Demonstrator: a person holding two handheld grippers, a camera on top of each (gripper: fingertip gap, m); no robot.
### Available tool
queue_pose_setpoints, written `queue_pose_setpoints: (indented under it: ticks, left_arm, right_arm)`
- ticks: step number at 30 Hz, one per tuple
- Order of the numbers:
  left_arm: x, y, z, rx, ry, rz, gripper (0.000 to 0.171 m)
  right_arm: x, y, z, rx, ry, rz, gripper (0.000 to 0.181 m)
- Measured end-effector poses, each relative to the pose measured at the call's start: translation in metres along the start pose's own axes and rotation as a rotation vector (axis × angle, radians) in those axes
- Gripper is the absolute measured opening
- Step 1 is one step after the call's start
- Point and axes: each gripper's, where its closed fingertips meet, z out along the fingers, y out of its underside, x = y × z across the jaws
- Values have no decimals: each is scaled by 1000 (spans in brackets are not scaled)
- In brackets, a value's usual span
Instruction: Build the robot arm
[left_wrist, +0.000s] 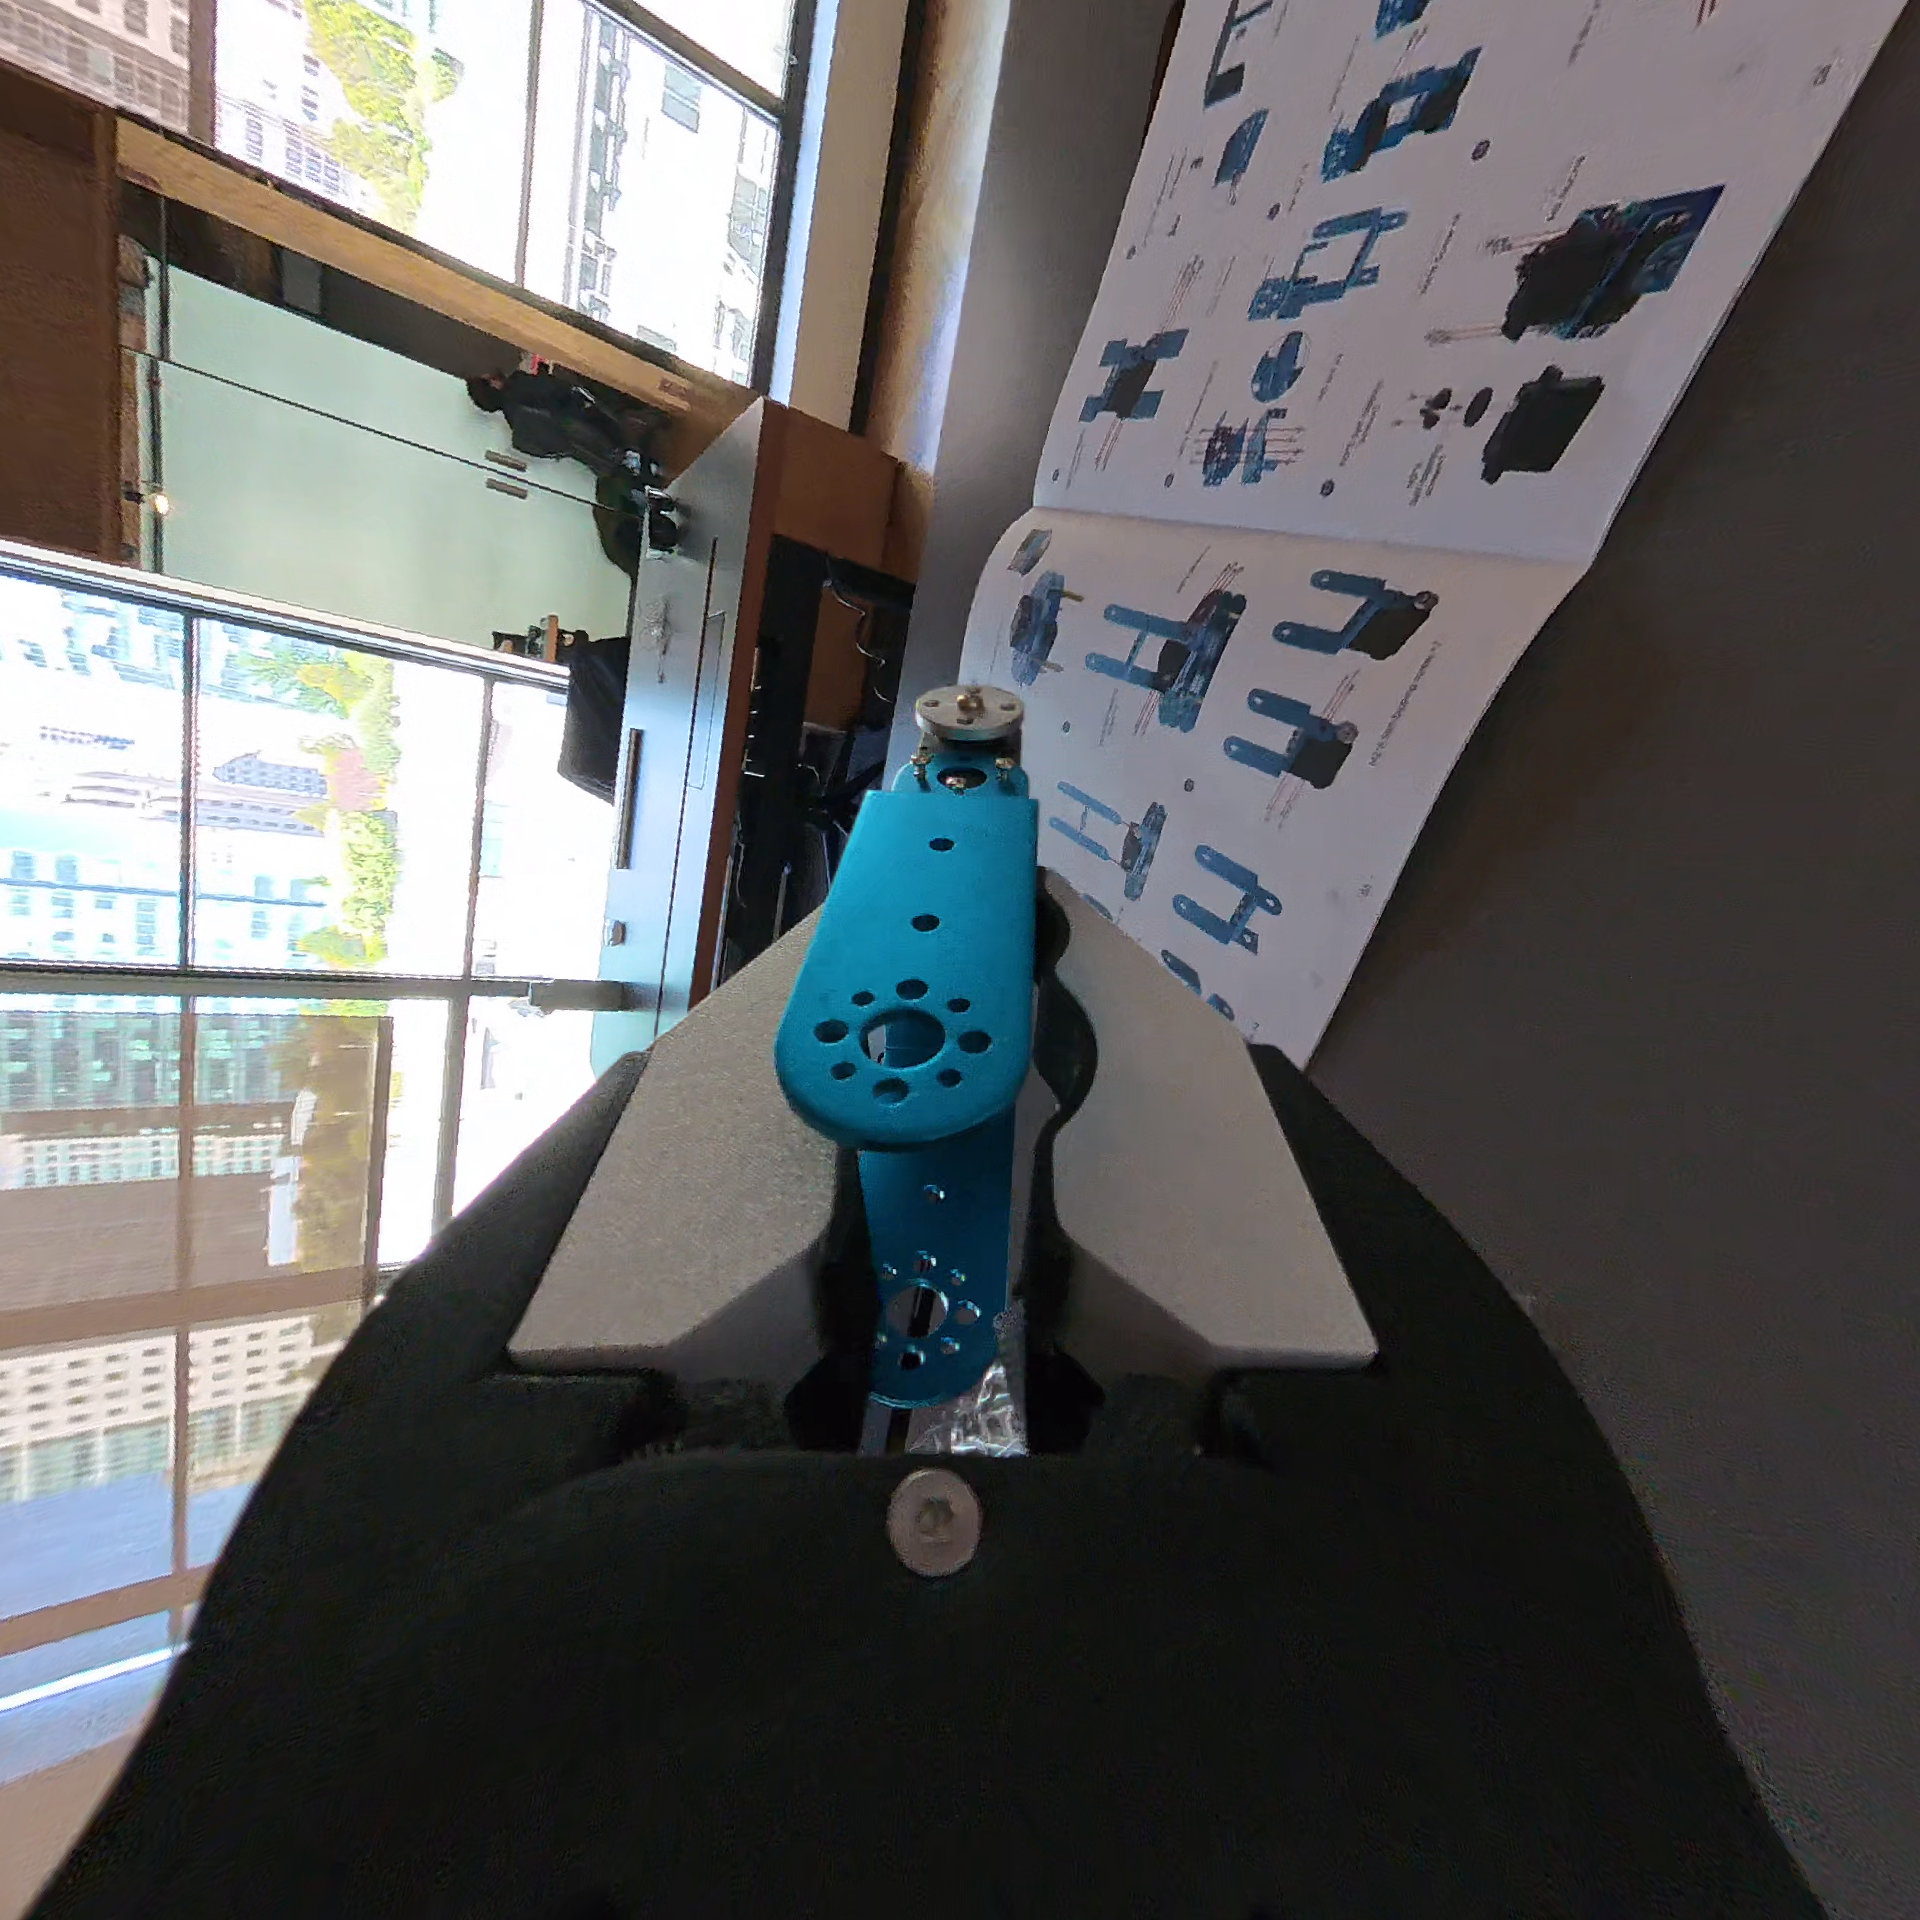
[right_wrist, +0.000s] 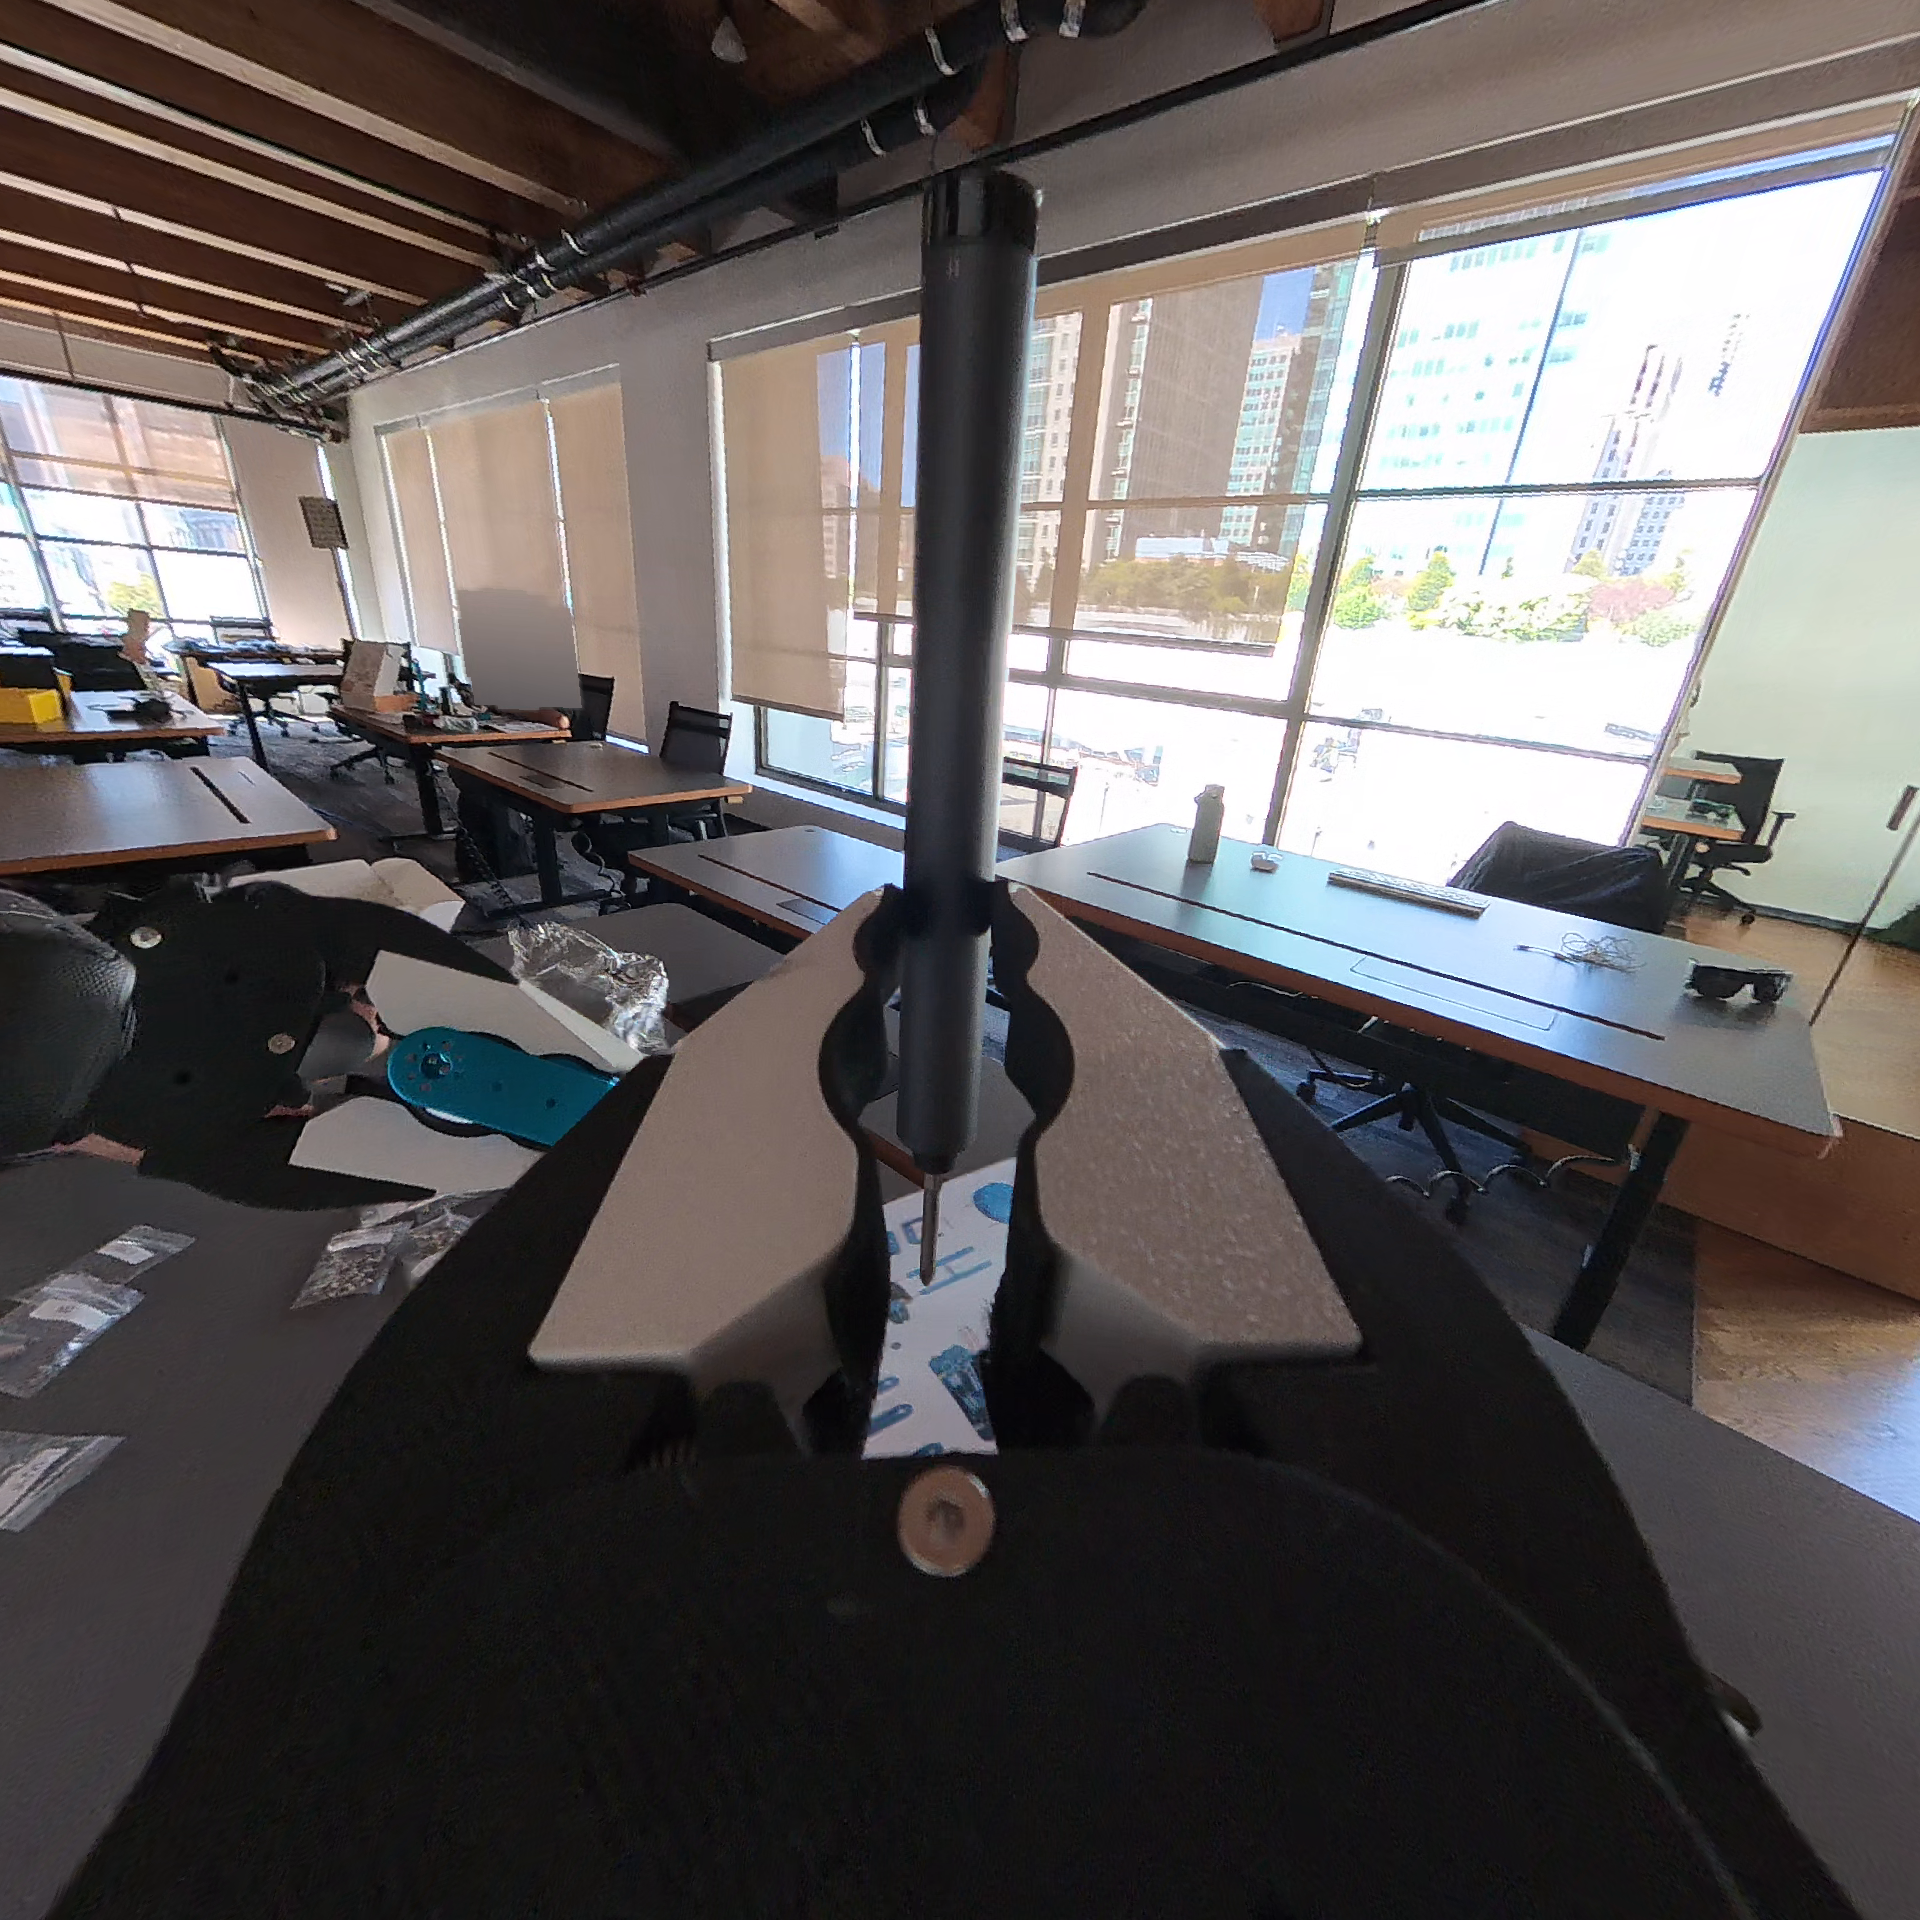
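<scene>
My left gripper (left_wrist: 935, 935) is shut on a blue metal bracket (left_wrist: 977, 935) full of round holes. A silver disc (left_wrist: 966, 719) with small screws sits at the bracket's far end. The left wrist view is tipped sideways. In the right wrist view, my right gripper (right_wrist: 940, 914) is shut on a slim grey powered screwdriver (right_wrist: 961, 623). It stands upright, its bit (right_wrist: 932, 1236) pointing down just above an open picture booklet (right_wrist: 940, 1382). The left gripper (right_wrist: 566, 1091) with the blue bracket (right_wrist: 488, 1081) shows to the left, held level above the table.
The booklet (left_wrist: 1351, 623) lies open on a dark grey table (left_wrist: 1714, 935). Small clear bags of parts (right_wrist: 353, 1257) lie on the table at left, and a crumpled plastic bag (right_wrist: 592, 977) lies behind the left gripper. Desks (right_wrist: 1455, 966), chairs and large windows stand beyond. The tips of one gripper are about 20 cm away from the tips of the other.
</scene>
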Motion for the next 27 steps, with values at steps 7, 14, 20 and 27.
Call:
queue_pose_setpoints:
  ticks: [7,14,20,27]
  left_arm:
    - [24,-36,-27,341,361,-632,27]
    - [11,-87,-51,700,517,-834,26]
    - [12,-97,-45,705,539,-877,27]
    - [31,-96,-40,644,664,-886,27]
  right_arm:
    - [-47,-25,3,142,-228,186,16]
    - [-75,-44,-1,222,-378,324,16]
    - [-72,-30,11,217,-351,350,16]
    - [-75,-11,25,140,-372,325,16]
